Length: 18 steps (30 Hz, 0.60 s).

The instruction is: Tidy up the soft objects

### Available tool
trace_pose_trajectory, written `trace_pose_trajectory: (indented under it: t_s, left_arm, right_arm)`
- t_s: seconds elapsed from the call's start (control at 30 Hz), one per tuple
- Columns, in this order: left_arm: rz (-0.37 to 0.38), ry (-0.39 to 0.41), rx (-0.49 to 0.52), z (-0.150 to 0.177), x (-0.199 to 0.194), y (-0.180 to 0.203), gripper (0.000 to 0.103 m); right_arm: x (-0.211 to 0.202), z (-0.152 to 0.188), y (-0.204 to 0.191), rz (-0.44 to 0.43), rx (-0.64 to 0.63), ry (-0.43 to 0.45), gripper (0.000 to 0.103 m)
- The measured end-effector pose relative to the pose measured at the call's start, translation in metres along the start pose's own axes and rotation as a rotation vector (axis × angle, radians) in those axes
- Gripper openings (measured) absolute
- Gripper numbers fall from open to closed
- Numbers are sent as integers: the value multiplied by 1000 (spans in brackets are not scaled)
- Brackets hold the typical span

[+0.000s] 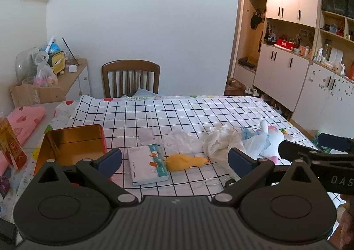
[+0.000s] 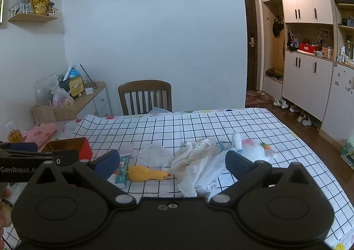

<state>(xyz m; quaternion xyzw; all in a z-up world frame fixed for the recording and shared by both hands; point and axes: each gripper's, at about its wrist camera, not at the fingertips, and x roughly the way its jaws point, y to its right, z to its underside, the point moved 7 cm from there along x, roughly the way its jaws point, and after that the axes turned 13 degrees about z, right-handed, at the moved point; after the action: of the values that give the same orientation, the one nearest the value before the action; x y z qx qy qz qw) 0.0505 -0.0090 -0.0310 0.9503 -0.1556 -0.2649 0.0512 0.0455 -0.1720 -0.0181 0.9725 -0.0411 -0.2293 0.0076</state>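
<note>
A yellow rubber chicken [image 1: 184, 161] [image 2: 147, 173] lies on the checked tablecloth [image 1: 188, 112] between the fingers of my open, empty left gripper [image 1: 174, 159]. A crumpled white cloth [image 1: 221, 141] [image 2: 194, 163], a white plastic bag [image 1: 256, 144] and a white plush toy [image 1: 276, 137] [image 2: 254, 148] lie to its right. An open red tin with a gold inside [image 1: 70, 146] [image 2: 68, 147] stands at the left. My right gripper [image 2: 172, 161] is open and empty, above the chicken and cloth.
A small book [image 1: 147, 164] lies left of the chicken, with thin clear wrappers [image 1: 177, 139] behind it. A wooden chair [image 1: 130, 78] stands at the table's far side. A pink cloth [image 1: 24, 121] and an orange carton [image 1: 11, 143] are at the left edge.
</note>
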Motion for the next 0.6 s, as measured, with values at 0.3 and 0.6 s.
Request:
trace_pose_trajectory:
  t_s: [0.3,0.6]
  left_arm:
    - [8,2,9,0,-1,2,103]
    - [9,1,8,-1,-1,0,103]
  right_arm:
    - [-1,-1,-2,-3,0,4,102]
    - [-1,-2,-5,-3,-4,10,102]
